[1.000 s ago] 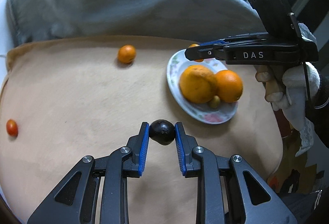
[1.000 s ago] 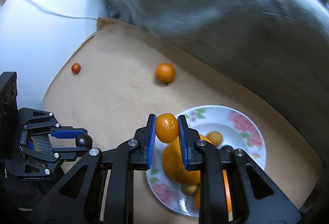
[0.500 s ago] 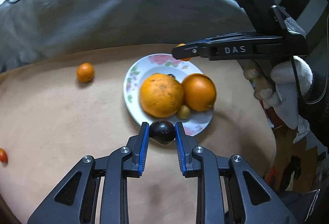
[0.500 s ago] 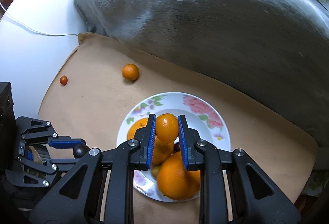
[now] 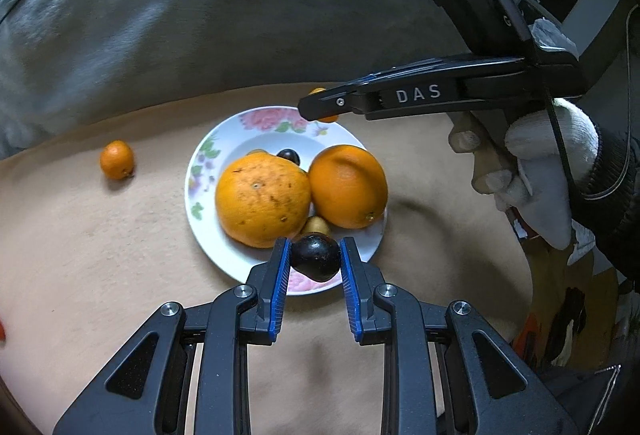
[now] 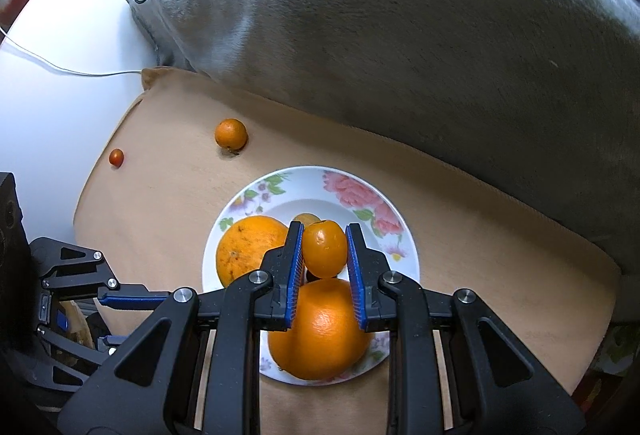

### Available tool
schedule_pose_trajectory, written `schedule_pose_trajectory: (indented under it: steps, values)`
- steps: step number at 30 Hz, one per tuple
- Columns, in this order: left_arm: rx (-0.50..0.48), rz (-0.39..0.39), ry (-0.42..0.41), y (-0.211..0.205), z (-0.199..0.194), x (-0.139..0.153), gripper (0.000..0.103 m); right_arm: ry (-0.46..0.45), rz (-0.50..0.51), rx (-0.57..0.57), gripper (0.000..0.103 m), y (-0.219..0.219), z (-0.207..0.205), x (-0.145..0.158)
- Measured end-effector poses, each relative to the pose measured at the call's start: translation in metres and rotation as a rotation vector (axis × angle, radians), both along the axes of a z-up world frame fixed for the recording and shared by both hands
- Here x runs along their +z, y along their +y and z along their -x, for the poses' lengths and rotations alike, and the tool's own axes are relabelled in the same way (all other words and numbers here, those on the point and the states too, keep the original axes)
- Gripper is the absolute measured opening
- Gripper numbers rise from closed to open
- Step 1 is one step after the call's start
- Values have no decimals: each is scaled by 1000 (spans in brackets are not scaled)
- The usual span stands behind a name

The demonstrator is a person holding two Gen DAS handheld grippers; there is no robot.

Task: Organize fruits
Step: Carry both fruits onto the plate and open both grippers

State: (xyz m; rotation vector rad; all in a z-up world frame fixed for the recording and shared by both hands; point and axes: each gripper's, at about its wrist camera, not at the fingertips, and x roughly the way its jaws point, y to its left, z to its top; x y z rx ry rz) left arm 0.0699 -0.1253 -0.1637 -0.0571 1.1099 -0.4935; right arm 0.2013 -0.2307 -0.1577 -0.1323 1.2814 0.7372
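Observation:
A white flowered plate (image 5: 224,151) (image 6: 352,183) lies on a tan cloth and holds two big oranges (image 5: 262,201) (image 6: 320,327), a small yellow fruit (image 5: 318,225) and a small dark fruit (image 5: 289,155). My left gripper (image 5: 315,262) is shut on a dark round fruit (image 5: 316,256) above the plate's near rim. My right gripper (image 6: 323,253) is shut on a small orange kumquat (image 6: 324,247) above the plate's middle; it shows in the left wrist view (image 5: 320,106) over the plate's far rim.
A small orange (image 5: 117,160) (image 6: 231,133) lies on the tan cloth (image 5: 100,255) left of the plate. A tiny red fruit (image 6: 116,157) lies near the cloth's left edge. A grey blanket (image 5: 200,15) (image 6: 400,35) heaps behind. A white cable (image 6: 60,69) runs at the left.
Both grippers have moved over the plate with their fruits held. The left gripper's dark fruit now hangs over the near rim; the right gripper's kumquat is over the plate's middle.

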Motion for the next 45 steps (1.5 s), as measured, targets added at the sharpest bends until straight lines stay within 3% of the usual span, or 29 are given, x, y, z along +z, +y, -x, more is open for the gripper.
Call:
schedule_pose_trajectory:
  steps: [32, 33, 37, 42, 45]
  values:
    - [-3, -18, -3, -12, -7, -6, 25, 19, -26, 17, 23, -4, -7, -8]
    - [-3, -18, -3, -12, -7, -5, 25, 18, -25, 17, 24, -4, -7, -7]
    - [-2, -17, -8, -12, -7, -3, 32, 1, -30, 12, 49, -4, -7, -5]
    - [-3, -22, -15, -13, -7, -2, 35, -2, -32, 4, 50, -5, -9, -3]
    - [1, -23, -29, -12, -6, 0, 51, -6, -35, -4, 60, -6, -10, -2]
